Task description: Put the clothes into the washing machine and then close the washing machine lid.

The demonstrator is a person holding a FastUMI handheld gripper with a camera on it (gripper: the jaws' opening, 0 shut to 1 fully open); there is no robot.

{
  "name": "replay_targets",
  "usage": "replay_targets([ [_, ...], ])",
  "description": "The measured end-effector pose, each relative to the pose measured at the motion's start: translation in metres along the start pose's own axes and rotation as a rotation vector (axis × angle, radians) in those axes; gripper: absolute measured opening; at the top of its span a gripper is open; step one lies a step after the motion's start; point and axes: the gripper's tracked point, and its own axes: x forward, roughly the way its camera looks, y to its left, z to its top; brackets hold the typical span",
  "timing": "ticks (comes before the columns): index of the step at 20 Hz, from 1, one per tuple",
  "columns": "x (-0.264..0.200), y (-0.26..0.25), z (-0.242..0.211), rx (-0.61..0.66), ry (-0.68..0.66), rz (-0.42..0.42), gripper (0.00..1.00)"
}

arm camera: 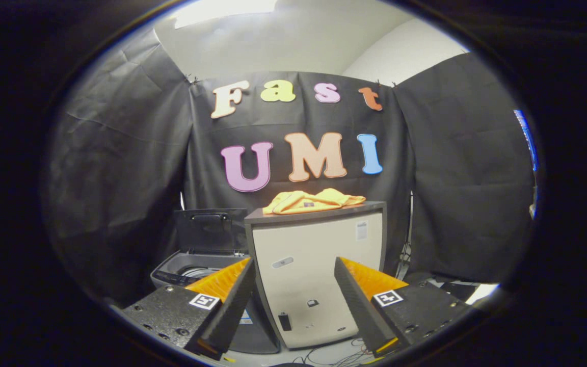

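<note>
Atop a pale cabinet (319, 270), well beyond the fingers, lie the yellow clothes (311, 202), bunched in a low heap. At its left stands the washing machine (196, 267), lid (211, 230) raised upright, its drum partly hidden behind one finger. Spread wide, the gripper (293, 267) grasps nothing and points level at the cabinet's front.

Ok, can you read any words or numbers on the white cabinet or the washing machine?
White cabinet, stickers: too small to read.
Washing machine: anything printed there is too blurred to read.
Gripper, open in front of the cabinet: square patterned tags, no words.
</note>
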Motion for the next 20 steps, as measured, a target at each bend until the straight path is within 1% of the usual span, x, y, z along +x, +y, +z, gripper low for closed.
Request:
replay_targets([
  [6,0.020,-0.002,0.016,-0.003,0.013,-0.003,0.94],
  [13,0.052,-0.018,0.050,-0.019,0.025,-0.039,0.94],
  [15,0.062,-0.020,0.059,-0.023,0.029,-0.036,0.94],
  [18,0.080,-0.032,0.073,-0.052,0.043,-0.057,0.94],
  [20,0.094,-0.033,0.084,-0.061,0.051,-0.053,0.95],
])
